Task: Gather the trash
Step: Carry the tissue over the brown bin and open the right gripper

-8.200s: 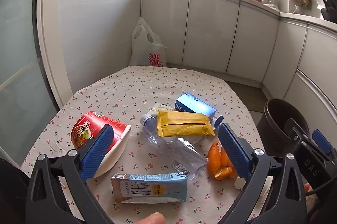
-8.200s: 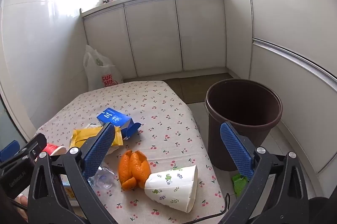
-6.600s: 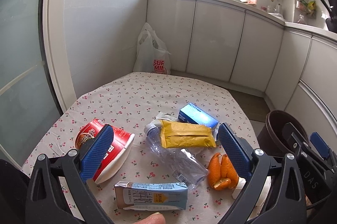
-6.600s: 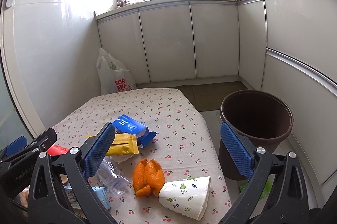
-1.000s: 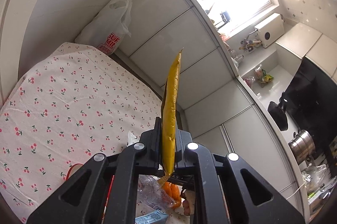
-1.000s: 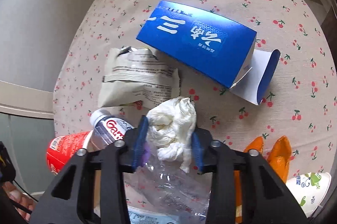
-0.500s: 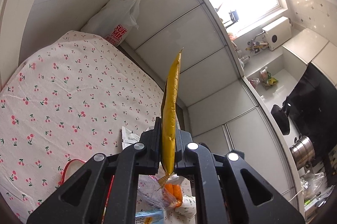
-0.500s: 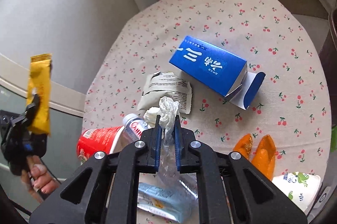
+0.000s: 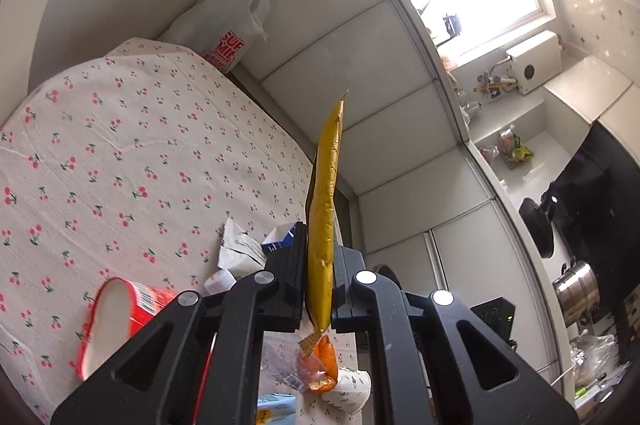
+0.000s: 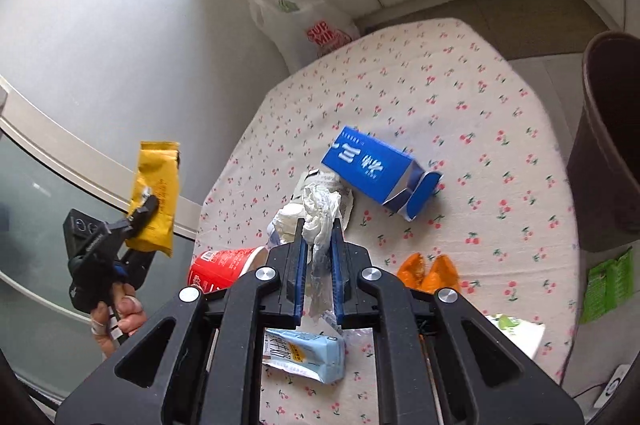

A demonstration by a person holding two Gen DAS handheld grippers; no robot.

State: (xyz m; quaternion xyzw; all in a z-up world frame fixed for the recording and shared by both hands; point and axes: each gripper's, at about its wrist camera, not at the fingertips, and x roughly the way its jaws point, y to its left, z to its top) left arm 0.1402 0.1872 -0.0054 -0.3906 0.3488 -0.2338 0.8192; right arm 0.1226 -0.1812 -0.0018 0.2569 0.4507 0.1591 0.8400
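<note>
The left gripper (image 9: 318,273) holds a yellow wrapper (image 9: 325,209) upright, its fingers clamped on the lower part, raised above the desk (image 9: 120,153). The right gripper (image 10: 318,265) has its fingers closed on a crumpled white tissue (image 10: 320,211), lifted off the cloth. On the desk lie a blue box (image 10: 372,171), a red cup (image 10: 224,265), orange peel (image 10: 428,271) and a light blue carton (image 10: 308,351). A brown bin (image 10: 608,145) stands beside the desk's right edge.
</note>
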